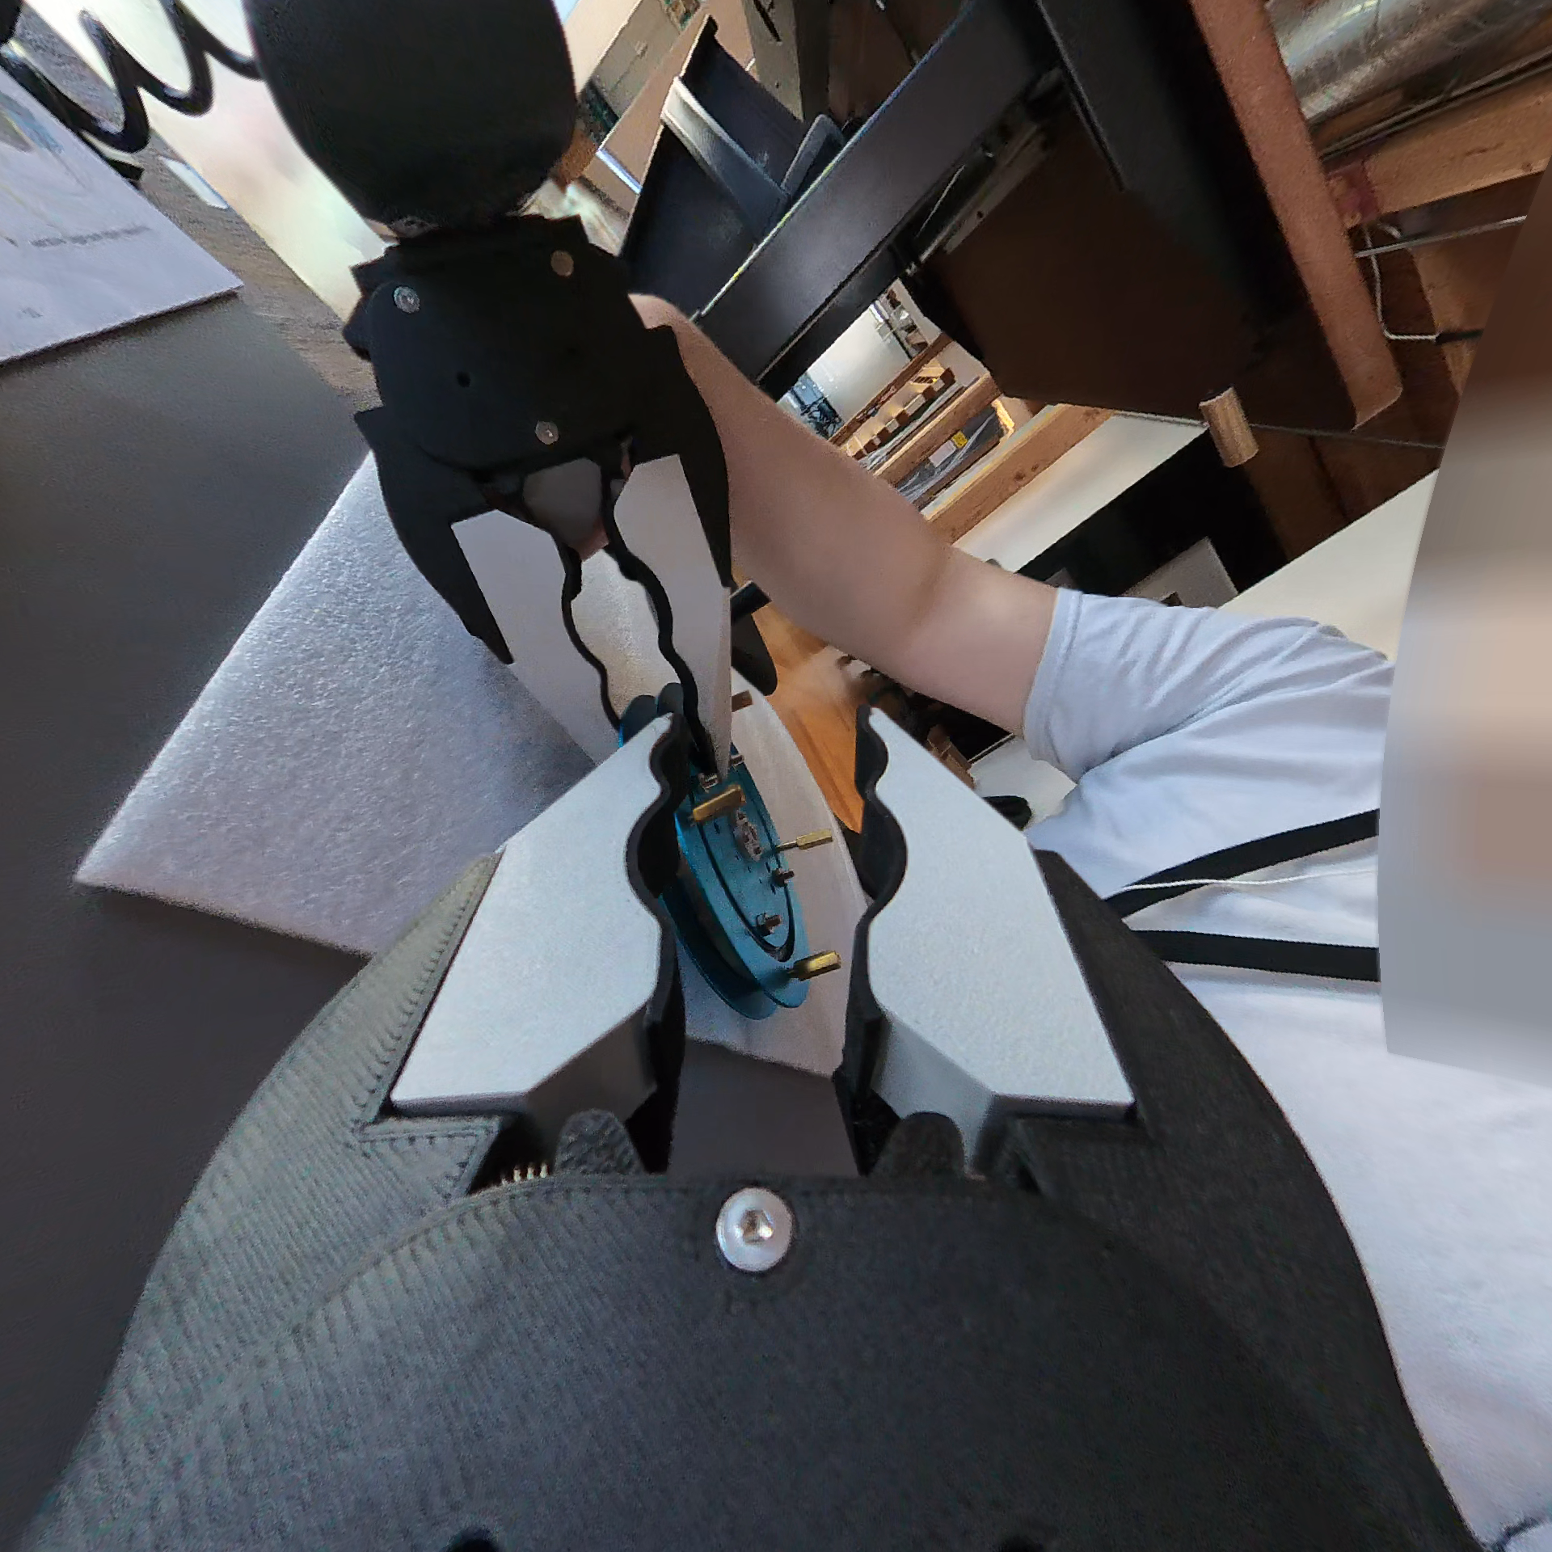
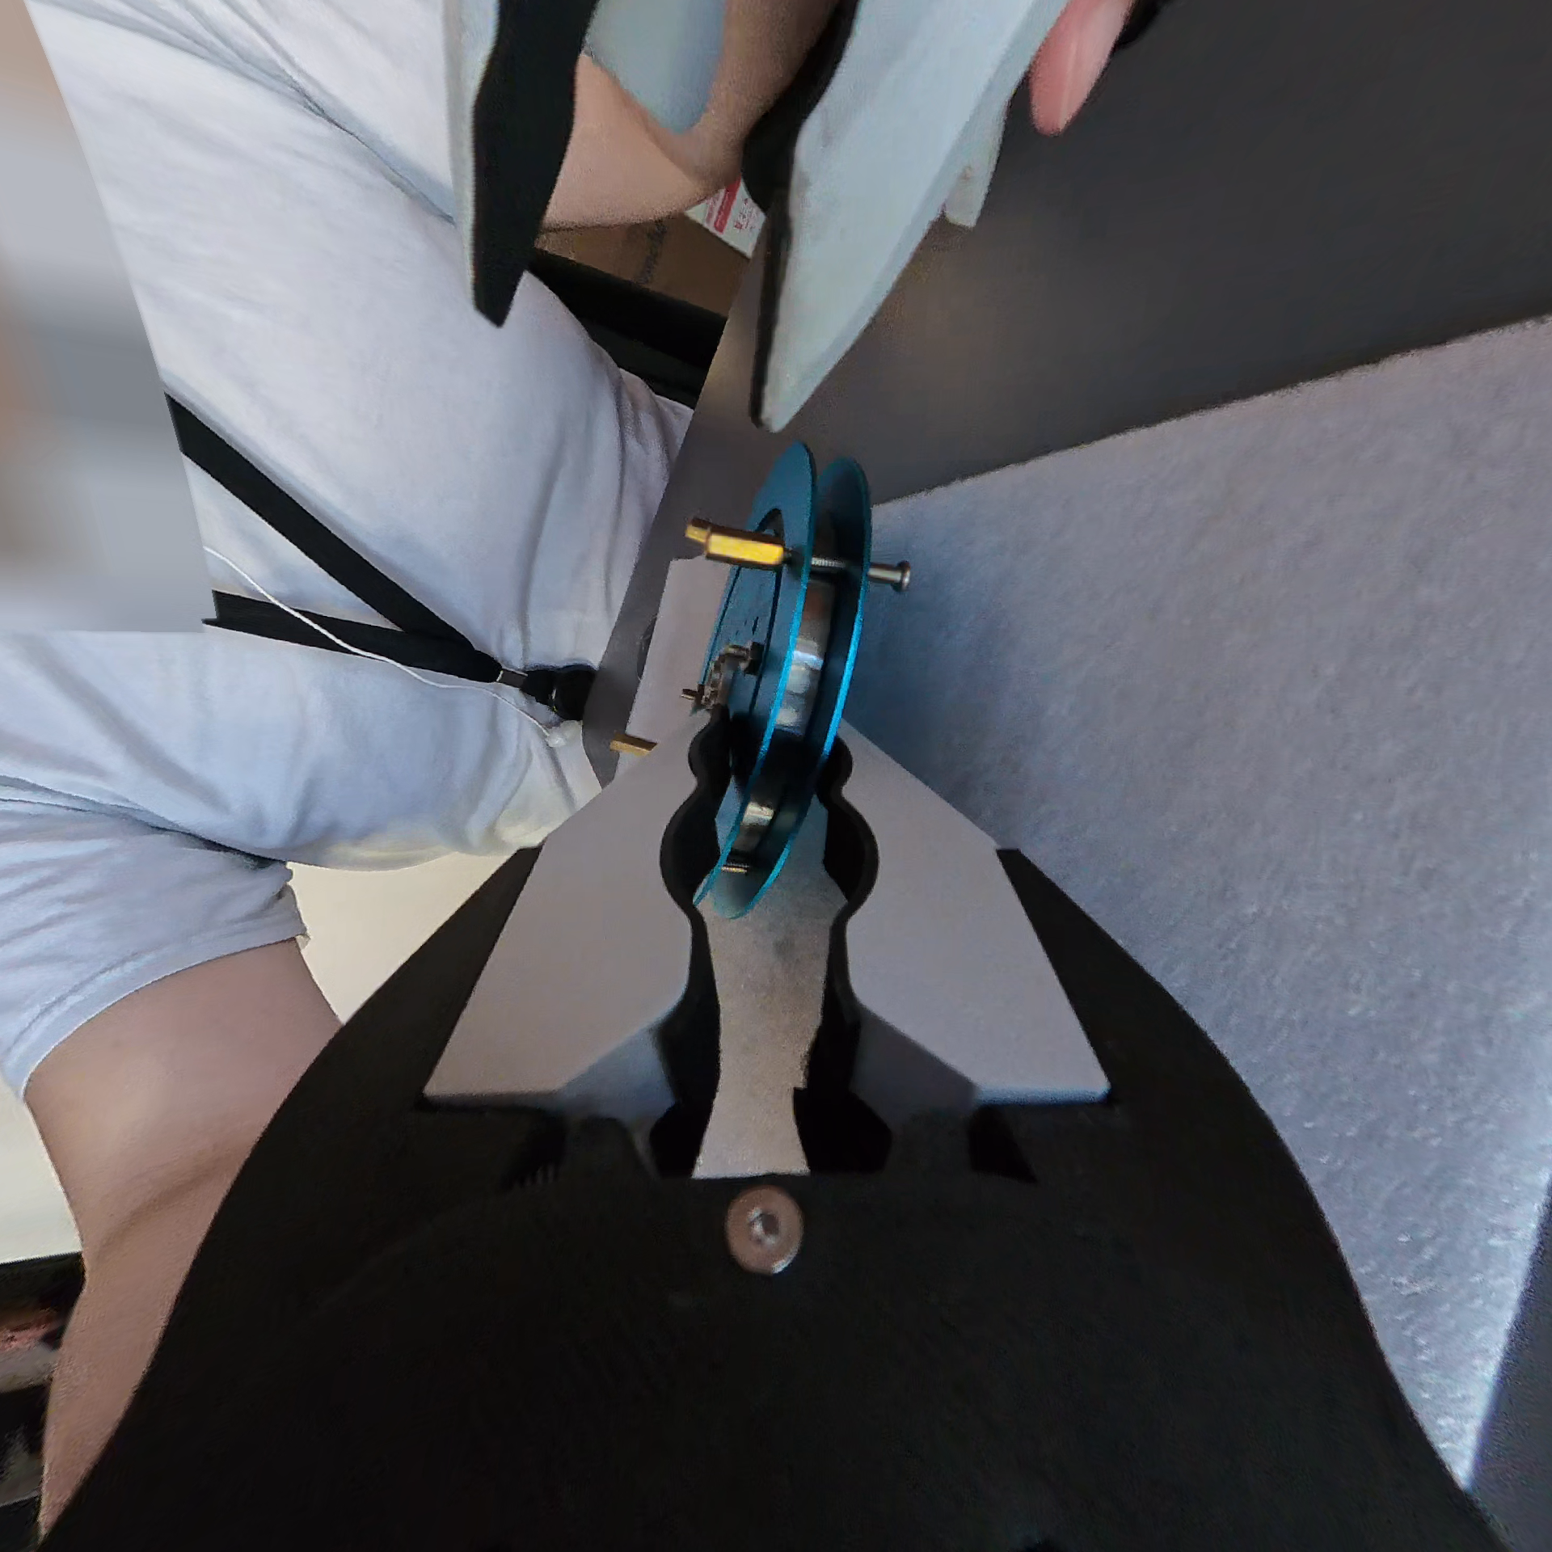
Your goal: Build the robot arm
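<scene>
Blue disc assembly (image 2: 785,672): two thin blue metal discs set parallel on a silvery hub, joined by screws and carrying brass standoffs (image 2: 735,542) that stick out of one face. It stands on edge over the white foam sheet (image 2: 1218,714), near that sheet's edge on my side. I judge it stiff, fairly light, and smooth enough to slip; the standoffs and small central fittings look like the parts easiest to bend or knock, so the rim is the safer place to hold.

My right gripper (image 2: 768,806) has its jaws drawn narrow across the lower rim, both discs lying between the wavy black pads; the grip sits on the edges only, leaving the hub free.

My left gripper (image 1: 760,823) is moderately open and holds nothing. In the left wrist view the disc face shows in the gap between its fingers, beyond the tips; I cannot tell whether a pad touches the rim.

Surroundings: the foam sheet lies on a dark table (image 1: 126,588), a light printed sheet (image 1: 76,252) towards its far edge. My forearm (image 1: 840,554) and white shirt (image 2: 353,336) crowd the side the standoffs point to, leaving little room there.
</scene>
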Action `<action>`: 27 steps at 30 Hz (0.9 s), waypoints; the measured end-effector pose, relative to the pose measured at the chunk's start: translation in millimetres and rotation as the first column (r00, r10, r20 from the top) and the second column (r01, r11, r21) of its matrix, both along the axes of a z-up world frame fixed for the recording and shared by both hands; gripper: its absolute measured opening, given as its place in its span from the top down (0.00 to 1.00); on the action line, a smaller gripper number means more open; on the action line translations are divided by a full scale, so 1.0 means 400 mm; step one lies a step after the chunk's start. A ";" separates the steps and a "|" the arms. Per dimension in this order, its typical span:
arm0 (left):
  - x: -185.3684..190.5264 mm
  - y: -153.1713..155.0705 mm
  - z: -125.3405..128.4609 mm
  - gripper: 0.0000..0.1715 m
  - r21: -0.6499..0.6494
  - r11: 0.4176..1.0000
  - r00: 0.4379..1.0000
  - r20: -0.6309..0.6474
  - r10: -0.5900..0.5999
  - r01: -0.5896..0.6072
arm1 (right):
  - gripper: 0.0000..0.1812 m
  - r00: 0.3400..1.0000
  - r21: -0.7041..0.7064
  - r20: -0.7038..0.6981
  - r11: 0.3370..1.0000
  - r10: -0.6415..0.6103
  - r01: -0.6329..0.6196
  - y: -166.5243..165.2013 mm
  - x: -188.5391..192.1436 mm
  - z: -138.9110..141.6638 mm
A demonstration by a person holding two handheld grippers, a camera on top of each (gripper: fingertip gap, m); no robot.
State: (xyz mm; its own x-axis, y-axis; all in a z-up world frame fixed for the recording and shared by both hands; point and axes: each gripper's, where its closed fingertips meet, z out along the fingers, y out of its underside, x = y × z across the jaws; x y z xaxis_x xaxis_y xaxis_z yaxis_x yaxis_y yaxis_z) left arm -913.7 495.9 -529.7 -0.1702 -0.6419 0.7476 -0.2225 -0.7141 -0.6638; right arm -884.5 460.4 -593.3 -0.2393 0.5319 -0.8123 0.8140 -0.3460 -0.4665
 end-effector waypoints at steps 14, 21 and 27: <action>-0.001 -0.020 0.027 0.79 0.071 0.997 0.999 0.029 -0.028 0.026 | 0.80 0.925 0.414 -0.133 0.828 -0.355 0.377 0.126 0.038 0.086; -0.017 -0.019 0.095 0.83 0.298 0.952 0.995 0.079 0.054 -0.075 | 0.85 0.700 0.747 -0.608 0.028 -0.374 0.664 -0.046 0.102 0.351; -0.021 -0.096 0.239 0.85 0.462 0.819 0.940 0.201 0.276 -0.339 | 0.89 0.653 0.665 -0.742 -0.294 -0.153 0.686 -0.450 0.129 0.503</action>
State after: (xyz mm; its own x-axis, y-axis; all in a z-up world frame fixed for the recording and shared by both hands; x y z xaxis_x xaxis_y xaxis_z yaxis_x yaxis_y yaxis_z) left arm -921.9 457.6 -434.2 0.0303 -0.9487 0.3147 0.0577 -0.3126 -0.9481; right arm -833.0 280.3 -391.9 0.4687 0.6465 0.6020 0.4434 0.4172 -0.7933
